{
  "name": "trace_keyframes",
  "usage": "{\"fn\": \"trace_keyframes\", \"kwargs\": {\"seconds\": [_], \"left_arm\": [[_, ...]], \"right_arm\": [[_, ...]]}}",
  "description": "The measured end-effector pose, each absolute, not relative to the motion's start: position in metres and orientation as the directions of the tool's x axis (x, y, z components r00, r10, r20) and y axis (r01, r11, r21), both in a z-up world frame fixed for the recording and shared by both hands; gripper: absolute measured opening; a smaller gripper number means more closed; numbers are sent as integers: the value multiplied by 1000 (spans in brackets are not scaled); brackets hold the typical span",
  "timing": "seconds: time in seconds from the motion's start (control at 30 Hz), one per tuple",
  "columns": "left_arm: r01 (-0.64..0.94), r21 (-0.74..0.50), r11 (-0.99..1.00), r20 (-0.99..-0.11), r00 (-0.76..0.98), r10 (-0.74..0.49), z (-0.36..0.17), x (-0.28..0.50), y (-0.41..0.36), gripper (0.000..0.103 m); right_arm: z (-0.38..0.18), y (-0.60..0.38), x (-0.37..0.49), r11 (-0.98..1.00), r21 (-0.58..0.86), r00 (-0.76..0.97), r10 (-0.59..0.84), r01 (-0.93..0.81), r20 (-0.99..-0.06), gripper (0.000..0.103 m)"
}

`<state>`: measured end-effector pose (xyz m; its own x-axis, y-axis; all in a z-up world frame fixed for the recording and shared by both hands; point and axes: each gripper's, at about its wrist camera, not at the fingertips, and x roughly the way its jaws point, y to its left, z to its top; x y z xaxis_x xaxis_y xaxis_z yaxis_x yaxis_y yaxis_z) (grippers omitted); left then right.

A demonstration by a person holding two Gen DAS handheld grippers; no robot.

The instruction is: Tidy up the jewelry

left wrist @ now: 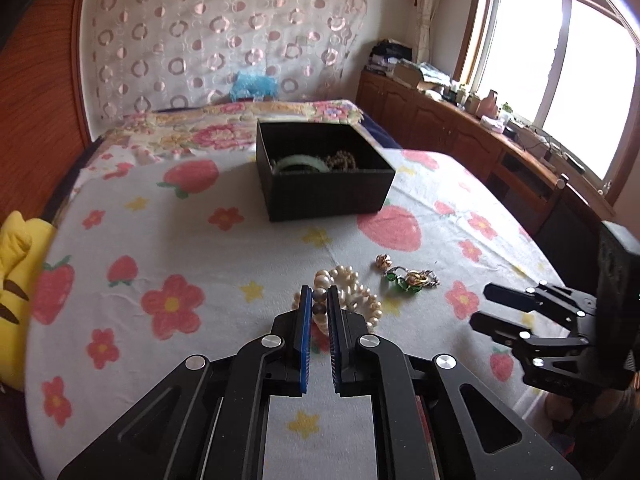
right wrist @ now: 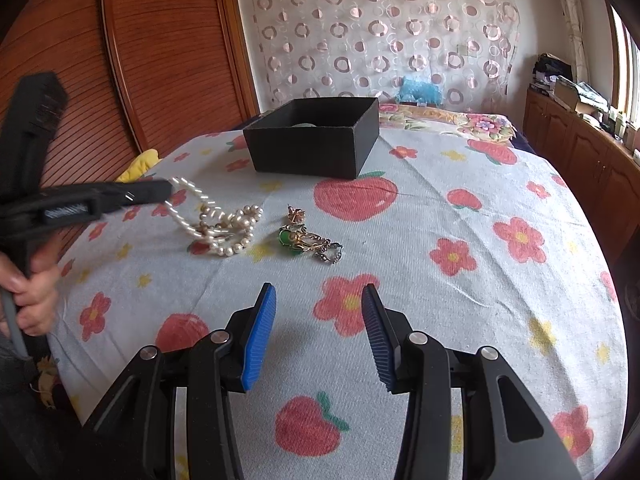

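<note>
Left gripper (left wrist: pixel 319 300) fingers pinch a pearl strand (right wrist: pixel 208 216) for carrying to the box (left wrist: pixel 320 176) ahead; right gripper (right wrist: pixel 318 332) waits half-open, empty.

- We see the left gripper (left wrist: pixel 319 300), its jaws closed on a pearl strand (left wrist: pixel 352 292).
- Just right of the jaws lies a green-and-gold jewelry cluster (left wrist: pixel 408 279).
- Well beyond the jaws, on the bed (left wrist: pixel 200 248), sits a black box (left wrist: pixel 324 196).

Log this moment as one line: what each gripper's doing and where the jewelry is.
left gripper: shut on pearl strand | right gripper: open, idle | brooches: on bedspread | black box: open
</note>
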<state>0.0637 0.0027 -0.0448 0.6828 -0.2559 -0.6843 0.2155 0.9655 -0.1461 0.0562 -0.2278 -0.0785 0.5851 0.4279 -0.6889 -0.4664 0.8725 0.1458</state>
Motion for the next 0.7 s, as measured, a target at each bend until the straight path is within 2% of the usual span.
{"fn": "trace_keyframes", "kwargs": {"seconds": [0.5,0.57,0.7], "left_arm": [[251,-150,956,-553,780,-292,15,26,16,7],[249,-150,957,-542,788,-290,19,23,19,7],[235,-159,959,-542,791,-284,16,23,27,7]], "right_arm": [[-61,-200,75,839,88,559,433,-538,-707,47],[-62,-191,83,825,80,543,438,-559,-717,39],[-67,-179,97,814,44,527,415,-579,-742,36]]}}
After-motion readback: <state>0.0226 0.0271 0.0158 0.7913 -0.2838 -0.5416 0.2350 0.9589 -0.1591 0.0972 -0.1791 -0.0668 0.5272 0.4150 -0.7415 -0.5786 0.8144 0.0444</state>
